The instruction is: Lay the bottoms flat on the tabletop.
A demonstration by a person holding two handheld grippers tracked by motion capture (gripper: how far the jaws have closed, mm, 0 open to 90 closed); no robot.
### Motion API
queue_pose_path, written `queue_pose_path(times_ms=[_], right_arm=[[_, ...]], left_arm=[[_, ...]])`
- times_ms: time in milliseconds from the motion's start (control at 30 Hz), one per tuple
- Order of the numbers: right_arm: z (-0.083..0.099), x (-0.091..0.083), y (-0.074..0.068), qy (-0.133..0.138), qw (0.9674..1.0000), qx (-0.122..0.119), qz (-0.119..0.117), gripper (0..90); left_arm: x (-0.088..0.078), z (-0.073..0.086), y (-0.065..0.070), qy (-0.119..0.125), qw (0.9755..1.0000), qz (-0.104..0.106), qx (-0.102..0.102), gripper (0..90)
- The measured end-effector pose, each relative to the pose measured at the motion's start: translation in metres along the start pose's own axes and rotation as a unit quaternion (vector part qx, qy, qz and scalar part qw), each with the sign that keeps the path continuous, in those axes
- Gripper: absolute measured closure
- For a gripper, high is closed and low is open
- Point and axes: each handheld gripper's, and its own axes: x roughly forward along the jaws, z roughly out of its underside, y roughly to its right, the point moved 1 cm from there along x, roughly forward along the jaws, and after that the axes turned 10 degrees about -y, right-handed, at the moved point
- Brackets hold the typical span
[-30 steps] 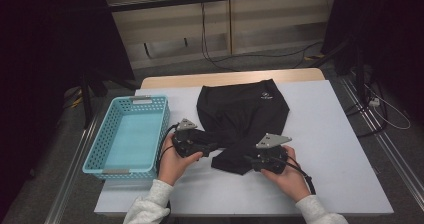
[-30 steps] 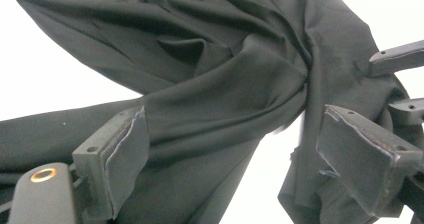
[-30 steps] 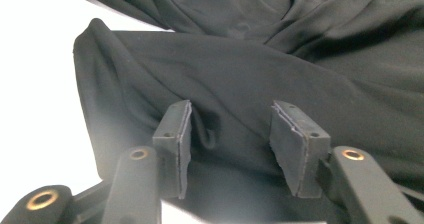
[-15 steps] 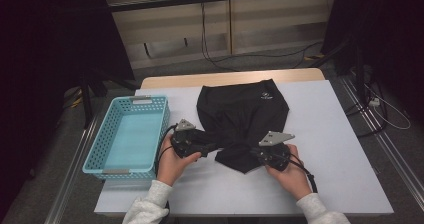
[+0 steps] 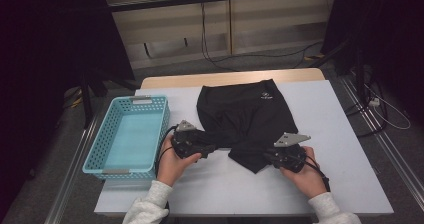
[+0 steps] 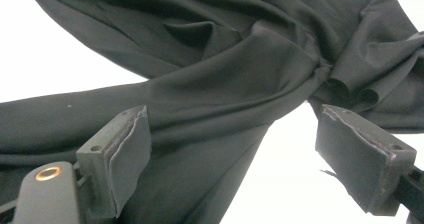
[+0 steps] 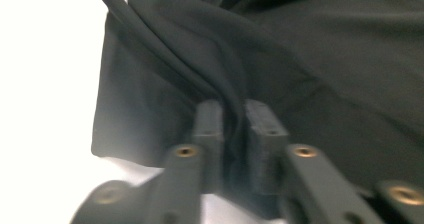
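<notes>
- Black shorts (image 5: 243, 115) lie on the white table (image 5: 350, 159), right of the blue basket (image 5: 127, 136).
- Left gripper (image 6: 225, 154): jaws wide, cloth lying loose between them.
- Right gripper (image 7: 232, 134): jaws narrow, just reopening slightly, pinching a fold at the shorts' near edge.

One black garment (image 5: 243, 115), one blue basket (image 5: 103, 145), one table (image 5: 340, 149), two tools.

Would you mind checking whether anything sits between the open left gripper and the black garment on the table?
Nothing visible does. The left gripper has its jaws spread wide with the black garment lying directly between and ahead of them. The blue basket stands off to the side, out of the way.
</notes>
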Motion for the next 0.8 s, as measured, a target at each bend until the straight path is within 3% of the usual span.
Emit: queue_pose_path(times_ms=[100, 167, 333, 433, 533, 600, 667, 800], right_arm=[[-0.01, -0.003, -0.001, 0.027, 0.9996, 0.003, 0.008, 53.6], [-0.018, -0.002, -0.003, 0.041, 0.9991, 0.003, 0.008, 50.0], [-0.04, 0.02, -0.011, 0.039, 0.9992, 0.002, -0.007, 42.4], [-0.048, 0.029, -0.011, 0.033, 0.9992, -0.015, 0.017, 44.1], [-0.052, 0.033, -0.003, 0.05, 0.9985, 0.02, -0.004, 45.4], [-0.057, 0.037, 0.001, 0.046, 0.9985, 0.03, -0.003, 44.6], [-0.059, 0.043, 0.0, 0.046, 0.998, 0.037, -0.022, 44.0], [-0.055, 0.054, -0.005, -0.002, 0.9997, 0.013, -0.021, 56.0]], left_arm=[[0.0, 0.0, 0.0, -0.002, 1.0, 0.001, 0.0, 15.1], [-0.002, 0.001, -0.001, 0.0, 1.0, 0.0, -0.002, 15.1], [-0.004, 0.002, -0.002, 0.004, 1.0, 0.002, -0.008, 15.1], [-0.003, 0.005, -0.003, -0.004, 1.0, 0.004, -0.006, 15.1], [-0.006, 0.007, -0.005, 0.005, 0.9999, 0.0, -0.012, 15.3], [-0.008, 0.008, -0.006, 0.005, 0.9999, -0.002, -0.012, 15.3], [-0.009, 0.008, -0.006, 0.009, 0.9999, -0.005, -0.012, 15.3], [-0.007, 0.008, -0.003, 0.003, 1.0, 0.003, -0.005, 15.3]])
